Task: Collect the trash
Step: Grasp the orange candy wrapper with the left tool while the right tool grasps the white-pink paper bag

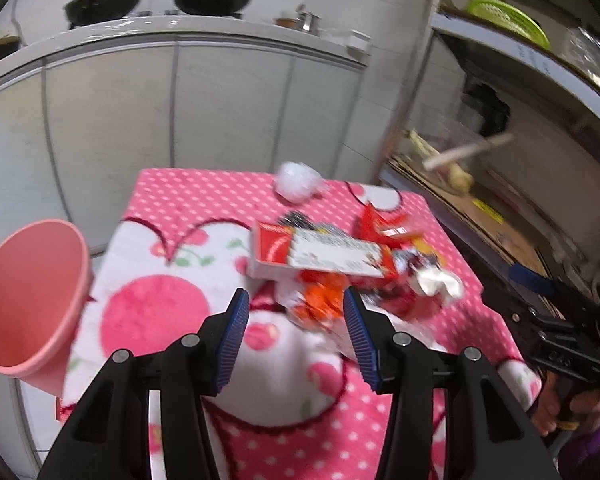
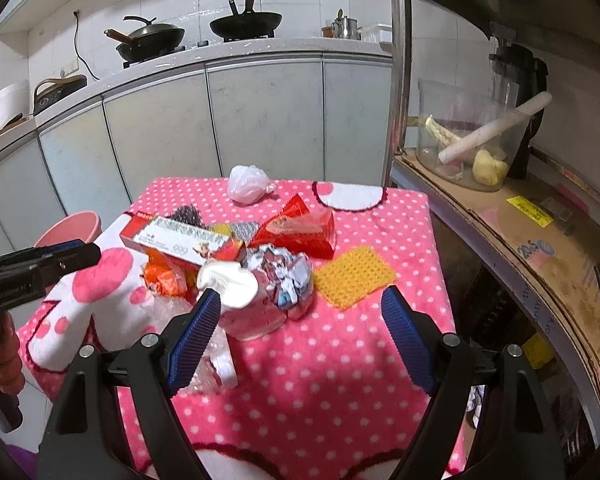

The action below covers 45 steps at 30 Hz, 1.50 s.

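Note:
A heap of trash lies on the pink dotted tablecloth (image 2: 340, 360): a long red-and-white carton (image 2: 184, 240), an orange wrapper (image 2: 164, 274), a red box (image 2: 304, 230), a crumpled white wad (image 2: 230, 282), shredded paper (image 2: 286, 274) and a yellow mesh pad (image 2: 354, 276). A white plastic bag (image 2: 247, 184) sits at the far edge. My left gripper (image 1: 296, 338) is open just before the orange wrapper (image 1: 320, 300), nothing between its pads. My right gripper (image 2: 300, 340) is open too, hovering short of the white wad. A pink bin (image 1: 28, 300) stands off the table's left side.
Grey cabinet doors (image 2: 260, 120) with a counter and two woks (image 2: 244, 24) run behind the table. A shelf unit (image 2: 520, 220) on the right holds a clear container with a rolling pin. Clear bubble wrap (image 2: 212, 360) lies under my right gripper's left finger.

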Tool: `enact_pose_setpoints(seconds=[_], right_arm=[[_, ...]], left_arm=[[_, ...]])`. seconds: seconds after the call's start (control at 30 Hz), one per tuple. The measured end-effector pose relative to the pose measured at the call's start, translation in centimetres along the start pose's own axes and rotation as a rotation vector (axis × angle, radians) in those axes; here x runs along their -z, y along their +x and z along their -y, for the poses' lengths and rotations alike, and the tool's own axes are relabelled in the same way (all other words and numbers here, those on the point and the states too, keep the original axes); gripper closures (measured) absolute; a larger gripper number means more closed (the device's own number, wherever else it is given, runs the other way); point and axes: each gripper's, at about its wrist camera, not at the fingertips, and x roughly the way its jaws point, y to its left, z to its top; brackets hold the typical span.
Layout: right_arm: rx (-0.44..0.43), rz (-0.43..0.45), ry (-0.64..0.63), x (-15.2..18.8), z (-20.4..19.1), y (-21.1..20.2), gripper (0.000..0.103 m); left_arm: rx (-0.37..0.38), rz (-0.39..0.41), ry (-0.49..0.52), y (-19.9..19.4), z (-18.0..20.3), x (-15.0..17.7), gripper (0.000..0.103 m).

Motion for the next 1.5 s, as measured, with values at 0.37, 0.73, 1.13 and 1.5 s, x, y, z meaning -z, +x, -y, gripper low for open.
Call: enact_pose_setpoints(seconds=[0.37, 0.73, 1.13, 1.5], right_arm=[[-0.031, -0.030, 0.031, 1.6, 1.2, 0.3, 0.020], [-0.057, -0.043, 0.037, 1.9, 1.7, 1.1, 0.020], [-0.132, -0.023, 0.024, 1.4, 0.7, 0.9, 0.025], [-0.151, -0.093, -0.004, 1.4, -1.1, 2.7, 0.032]], left_arm=[[0.013, -0.084, -0.025, 3.2, 1.3, 0.7, 0.055], [0.012, -0.145, -0.108, 7.1, 0.9, 0.5, 0.084], [0.043, -0.092, -0.049, 4.4, 1.3, 0.7, 0.093], [0.059, -0.066, -0.084, 1.8, -0.4, 1.4, 0.093]])
